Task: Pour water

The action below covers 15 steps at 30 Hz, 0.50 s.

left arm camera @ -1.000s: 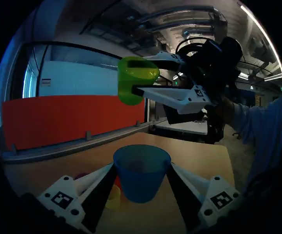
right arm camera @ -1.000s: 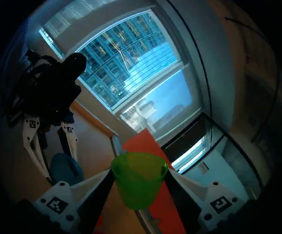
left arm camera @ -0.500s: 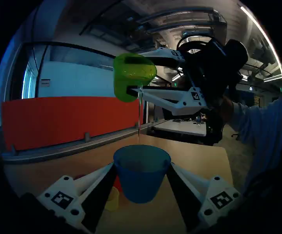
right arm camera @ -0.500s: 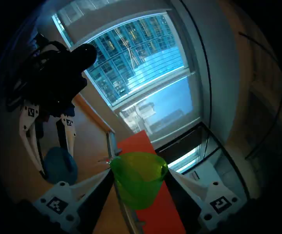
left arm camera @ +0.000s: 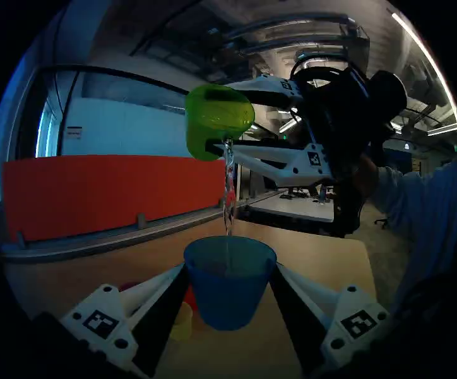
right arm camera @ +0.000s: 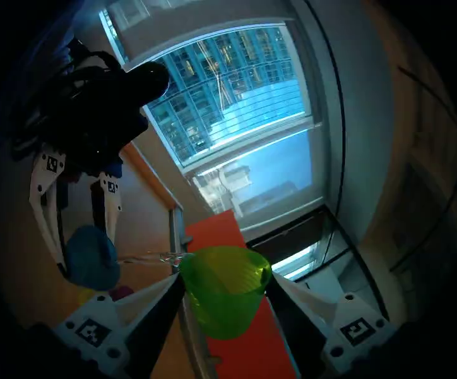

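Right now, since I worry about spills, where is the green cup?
In the left gripper view, the green cup is tilted in the right tongs, upper centre, directly above the blue cup held in the left tongs; water streams between them.

A light wooden table [left arm camera: 314,249] lay below and ahead of the left gripper [left arm camera: 228,273], its far edge running along a rail. Low beside the gripper's left finger, a small yellow cup [left arm camera: 181,321] stood on the table. A red thing [left arm camera: 191,297] sat just behind the cup, and a pinkish thing [left arm camera: 127,286] further left. All three were partly hidden.
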Available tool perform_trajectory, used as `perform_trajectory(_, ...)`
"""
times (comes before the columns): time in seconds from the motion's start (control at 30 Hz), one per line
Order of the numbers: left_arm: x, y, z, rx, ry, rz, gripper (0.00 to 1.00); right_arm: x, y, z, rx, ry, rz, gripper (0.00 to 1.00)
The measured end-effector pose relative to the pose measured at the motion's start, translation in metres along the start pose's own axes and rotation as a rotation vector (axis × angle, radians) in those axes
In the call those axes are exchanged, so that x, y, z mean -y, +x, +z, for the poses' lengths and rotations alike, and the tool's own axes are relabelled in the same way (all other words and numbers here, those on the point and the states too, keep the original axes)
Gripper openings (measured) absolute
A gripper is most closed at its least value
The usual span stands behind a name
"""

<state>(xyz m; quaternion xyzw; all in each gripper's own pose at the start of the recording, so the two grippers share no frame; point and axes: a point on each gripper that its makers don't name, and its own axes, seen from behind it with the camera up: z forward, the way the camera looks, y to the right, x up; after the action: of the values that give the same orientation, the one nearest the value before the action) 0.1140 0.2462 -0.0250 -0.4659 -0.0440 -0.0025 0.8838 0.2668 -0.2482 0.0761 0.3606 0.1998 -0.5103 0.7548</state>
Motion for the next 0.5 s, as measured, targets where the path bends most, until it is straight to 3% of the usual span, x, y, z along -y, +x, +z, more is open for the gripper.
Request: perform_trajectory(0.5,0.0001,0.0008,0.0,0.002,0.003,0.002,0.86,-0.0044,0.0022,0.0016,0.002,-0.013,-0.09,0.9)
